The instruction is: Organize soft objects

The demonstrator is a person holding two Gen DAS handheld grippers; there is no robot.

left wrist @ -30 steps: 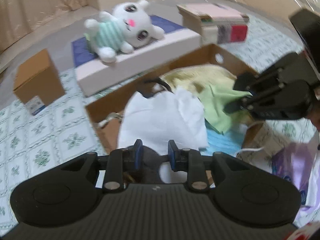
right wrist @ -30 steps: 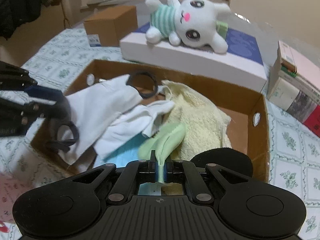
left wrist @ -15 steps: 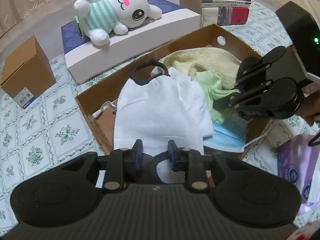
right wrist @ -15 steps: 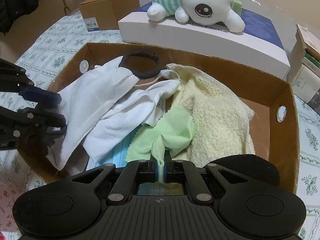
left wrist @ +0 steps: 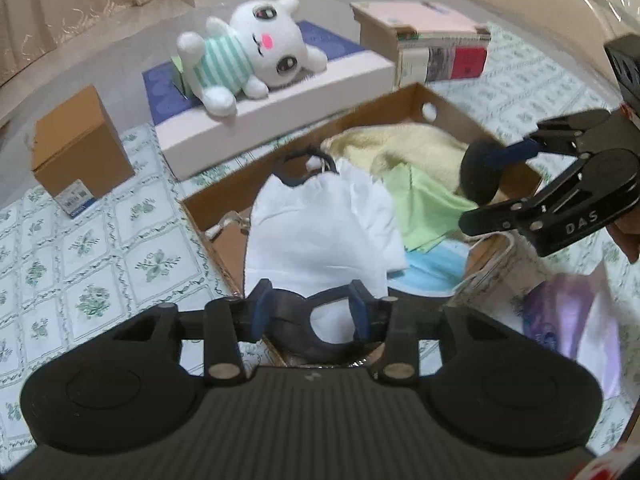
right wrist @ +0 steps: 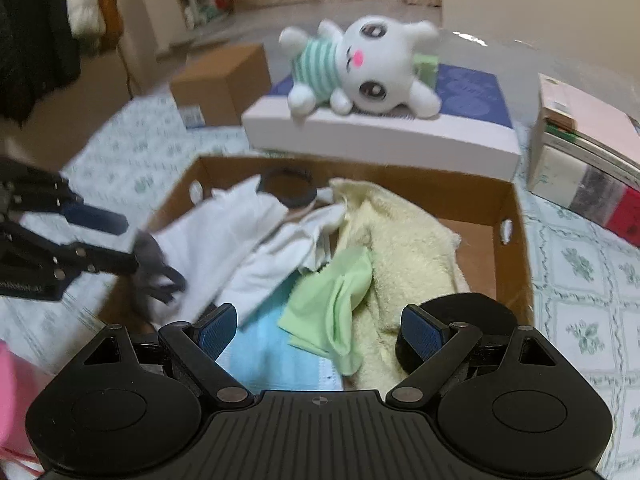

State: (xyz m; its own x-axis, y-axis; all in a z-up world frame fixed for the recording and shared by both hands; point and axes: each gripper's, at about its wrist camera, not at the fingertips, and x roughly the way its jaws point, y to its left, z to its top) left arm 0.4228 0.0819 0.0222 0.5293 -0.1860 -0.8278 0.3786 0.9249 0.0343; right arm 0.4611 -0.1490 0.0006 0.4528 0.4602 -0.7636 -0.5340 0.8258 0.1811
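Note:
A cardboard box holds a white cloth bag, a yellow towel, a green cloth and a blue face mask. My left gripper hangs over the box's near-left corner, jaws opening. The bag's dark handle still lies loosely between them. My right gripper is opening wide above the green cloth, which lies loose in the box. A white plush bunny lies behind the box.
The bunny rests on a flat white box. A small brown carton stands to the left and stacked books to the right. A purple plastic packet lies beside the box's near-right corner.
My right gripper let go of the green cloth and opened wide. My left gripper's jaws widened around the dark handle. Both grippers rose a little above the box.

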